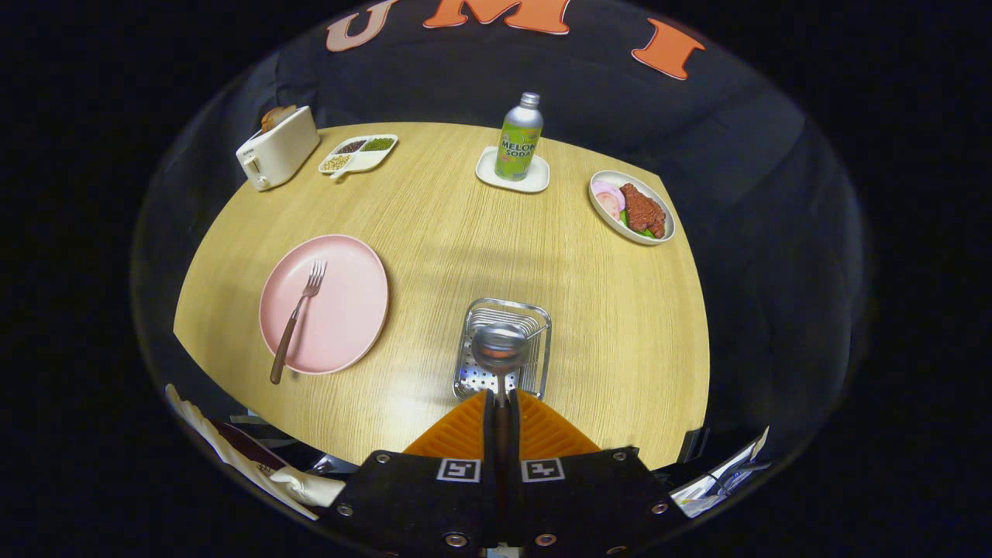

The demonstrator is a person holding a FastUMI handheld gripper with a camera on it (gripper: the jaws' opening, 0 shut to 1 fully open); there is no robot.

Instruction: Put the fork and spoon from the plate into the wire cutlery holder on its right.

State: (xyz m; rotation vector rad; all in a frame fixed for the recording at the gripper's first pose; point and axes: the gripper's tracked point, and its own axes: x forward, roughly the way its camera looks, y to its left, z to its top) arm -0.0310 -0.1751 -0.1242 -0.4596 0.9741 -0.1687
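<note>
the tool [501, 403] pinches the dark-handled steel spoon [500, 346], its bowl poised over the square wire cutlery holder [535, 353], handle running back between the fingers.

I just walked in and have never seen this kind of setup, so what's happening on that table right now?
A person is working a handheld gripper, and its two fingers are clamped on the handle of a spoon. The spoon's bowl is held over the wire cutlery holder, which sits to the right of a pink plate. A fork lies on that plate, its handle sticking out over the rim. So the spoon is about to go in, and the fork has not yet been picked up.
</note>
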